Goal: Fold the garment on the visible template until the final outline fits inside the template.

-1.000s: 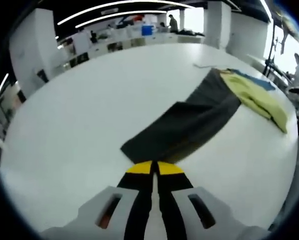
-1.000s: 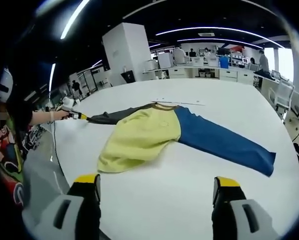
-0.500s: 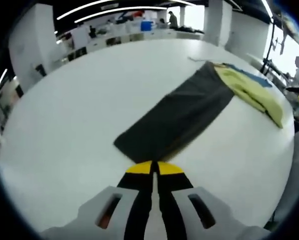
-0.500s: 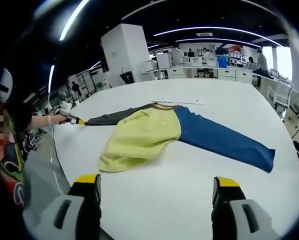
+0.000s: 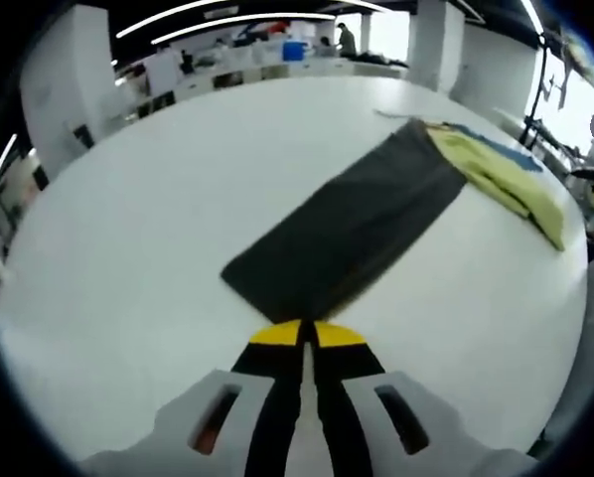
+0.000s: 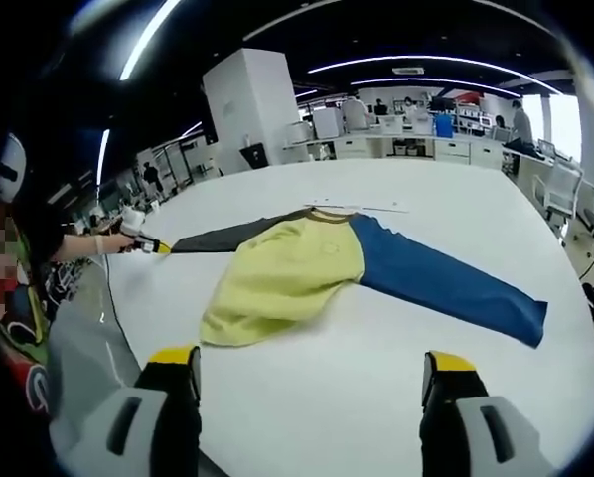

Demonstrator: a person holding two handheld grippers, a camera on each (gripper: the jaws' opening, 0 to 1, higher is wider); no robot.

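Now the garment [image 6: 307, 273] lies spread across the white counter [image 6: 376, 397], a top with a yellow body, a grey sleeve [image 5: 347, 234] and a blue sleeve [image 6: 446, 288]. In the left gripper view the left claw [image 5: 302, 336] is closed, its yellow tips pressed together on the cuff end of the grey sleeve, which runs flat and straight away from it toward the yellow body [image 5: 496, 174] near the far right edge of the counter. In the right gripper view the same claw [image 6: 150, 243] shows small at the counter's left edge, held by a person's hand [image 6: 113, 241], with the grey sleeve stretched taut from it to the body. The right claw [image 6: 312, 373] is open, jaws wide apart, hovering above bare counter near its near edge, short of the yellow hem. The blue sleeve reaches out flat toward the right edge. Behind the collar, a thin pale strip [image 6: 362, 207] lies on the counter.
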